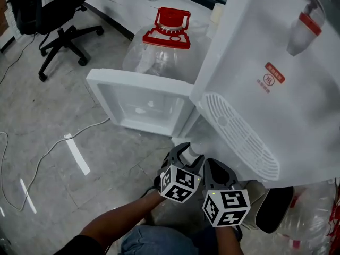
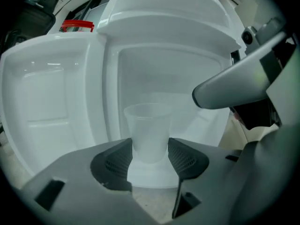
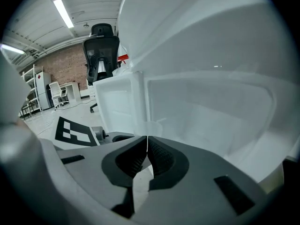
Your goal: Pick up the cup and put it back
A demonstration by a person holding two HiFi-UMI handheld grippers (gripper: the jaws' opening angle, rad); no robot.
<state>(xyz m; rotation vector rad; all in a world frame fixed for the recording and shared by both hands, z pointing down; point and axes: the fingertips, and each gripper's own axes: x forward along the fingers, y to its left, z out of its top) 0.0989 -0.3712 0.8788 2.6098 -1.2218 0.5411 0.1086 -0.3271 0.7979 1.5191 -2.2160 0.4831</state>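
Note:
A translucent plastic cup (image 2: 149,128) stands upright between the jaws of my left gripper (image 2: 150,150), which is shut on its lower part. Behind the cup is the open lower cabinet (image 2: 173,83) of a white water dispenser (image 1: 276,73). In the head view the left gripper (image 1: 187,153) points into the cabinet opening, and the cup (image 1: 194,151) shows only as a white bit at its tip. My right gripper (image 3: 147,150) is shut with nothing in it. It sits just right of the left one (image 1: 215,170), below the dispenser's vent grille.
The cabinet door (image 1: 139,101) swings open to the left over the floor. A clear water jug with a red cap (image 1: 166,36) stands behind it. An office chair (image 1: 53,9) is at far left, a white cable (image 1: 48,154) crosses the floor, and another jug (image 1: 313,214) lies at lower right.

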